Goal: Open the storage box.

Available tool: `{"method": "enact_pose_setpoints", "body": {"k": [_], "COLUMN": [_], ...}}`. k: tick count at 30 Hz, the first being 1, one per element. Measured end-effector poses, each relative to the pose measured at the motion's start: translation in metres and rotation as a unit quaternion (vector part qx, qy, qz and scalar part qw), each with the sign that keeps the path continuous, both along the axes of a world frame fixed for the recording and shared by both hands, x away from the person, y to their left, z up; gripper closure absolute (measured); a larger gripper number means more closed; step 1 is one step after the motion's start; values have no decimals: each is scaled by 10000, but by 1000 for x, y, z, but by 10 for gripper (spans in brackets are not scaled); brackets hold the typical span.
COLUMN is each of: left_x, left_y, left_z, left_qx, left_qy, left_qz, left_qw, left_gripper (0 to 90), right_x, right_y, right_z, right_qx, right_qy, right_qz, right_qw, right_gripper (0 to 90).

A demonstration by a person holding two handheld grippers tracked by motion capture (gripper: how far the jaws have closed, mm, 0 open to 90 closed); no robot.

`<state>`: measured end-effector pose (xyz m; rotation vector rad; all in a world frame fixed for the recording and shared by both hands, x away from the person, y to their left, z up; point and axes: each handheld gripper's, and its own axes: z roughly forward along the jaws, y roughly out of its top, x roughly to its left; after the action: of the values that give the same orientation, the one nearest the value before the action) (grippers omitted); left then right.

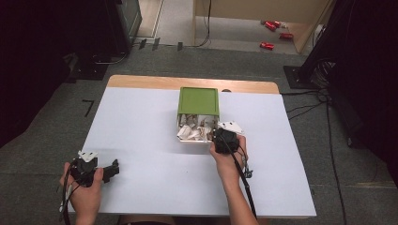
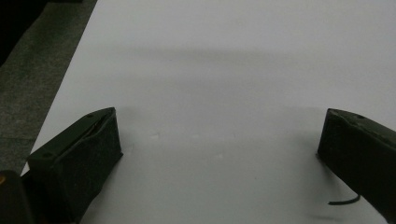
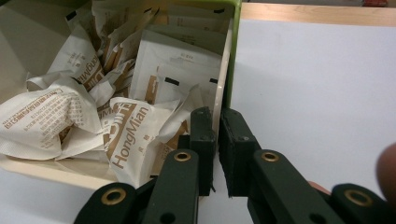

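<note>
A small box (image 1: 184,138) stands at the table's middle, its green lid (image 1: 198,101) slid toward the far side. Its cream tray holds several white sachets (image 3: 126,126) printed in brown. My right gripper (image 3: 218,116) is at the box's near right corner. One jaw is inside the tray and the other outside, shut on the box's right wall (image 3: 225,70). In the high view this right gripper (image 1: 219,136) sits against the box's front right. My left gripper (image 1: 111,169) rests near the table's front left corner. Its jaws stand wide open over bare white table (image 2: 217,135).
The white table top (image 1: 141,140) has a wooden strip (image 1: 141,82) along its far edge. Cables (image 1: 305,108) lie on the floor to the right. Red cans (image 1: 272,26) lie on the floor far behind. A dark stand (image 1: 300,75) is off the far right corner.
</note>
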<state>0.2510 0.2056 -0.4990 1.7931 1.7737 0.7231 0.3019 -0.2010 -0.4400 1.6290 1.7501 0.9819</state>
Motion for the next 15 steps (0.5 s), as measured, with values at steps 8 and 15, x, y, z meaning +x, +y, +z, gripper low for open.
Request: {"method": "enact_pose_setpoints", "body": {"k": [8,15], "left_x": [0,0], "left_y": [0,0], "left_z": [0,0], "left_qx": [-1,0], "left_qy": [1,0], "left_qz": [-1,1], "left_qw": [10000,10000], "left_gripper": [0,0], "right_x": [-3,-8], "right_y": [1,1], "right_z": [2,4], "right_qx": [57,49], "right_qy": [-3,-9], "right_qz": [-58,-42], "right_qw": [10000,10000], "right_gripper": [865,869]}}
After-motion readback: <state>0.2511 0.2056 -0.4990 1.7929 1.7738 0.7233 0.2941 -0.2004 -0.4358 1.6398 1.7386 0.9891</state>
